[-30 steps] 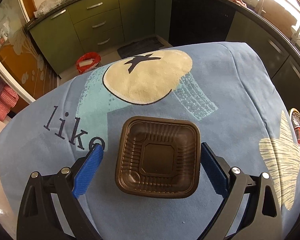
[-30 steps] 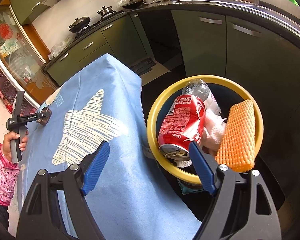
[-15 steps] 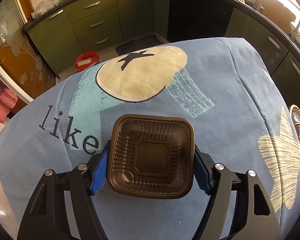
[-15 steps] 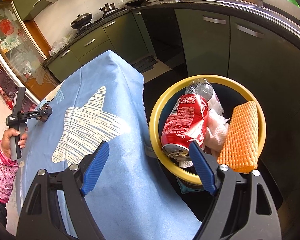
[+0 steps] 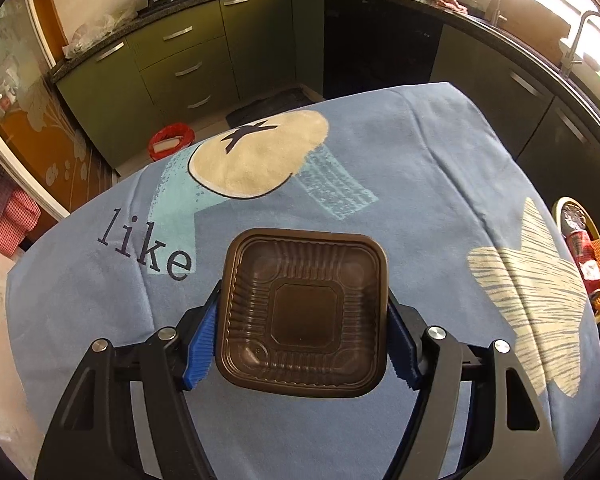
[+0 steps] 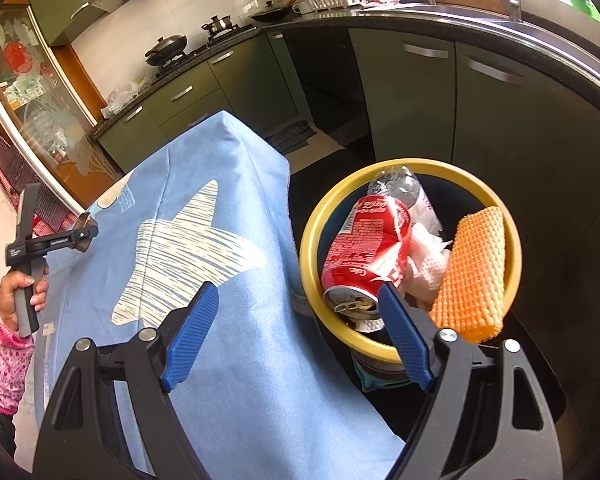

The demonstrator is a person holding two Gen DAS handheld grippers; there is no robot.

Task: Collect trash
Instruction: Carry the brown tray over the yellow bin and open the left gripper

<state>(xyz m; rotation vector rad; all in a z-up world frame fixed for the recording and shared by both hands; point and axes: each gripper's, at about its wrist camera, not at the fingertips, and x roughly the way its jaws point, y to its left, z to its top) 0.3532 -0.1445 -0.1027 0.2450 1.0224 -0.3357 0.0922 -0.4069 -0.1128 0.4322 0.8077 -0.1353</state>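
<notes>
A brown square plastic tray (image 5: 304, 312) sits between the blue pads of my left gripper (image 5: 303, 300), which is shut on its two sides just above the blue tablecloth (image 5: 420, 184). In the right wrist view the same left gripper (image 6: 82, 236) shows at the far left, held by a person's hand (image 6: 16, 292), with the tray (image 6: 86, 240) at its tip. My right gripper (image 6: 298, 292) stands open and empty over the table's edge, beside a yellow-rimmed bin (image 6: 312, 216). The bin holds a crushed red can (image 6: 364, 252), a clear bottle (image 6: 396, 184), white paper (image 6: 424, 264) and orange foam mesh (image 6: 472, 272).
Green kitchen cabinets (image 5: 180, 68) and a dark counter run around the room behind the table. A red bucket (image 5: 170, 144) stands on the floor past the table's far edge. The bin's rim (image 5: 560, 208) shows at the table's right side in the left wrist view.
The left jaws have closed from wide apart onto the tray's sides, and the tray has come up and a little nearer. The right gripper has stayed put.
</notes>
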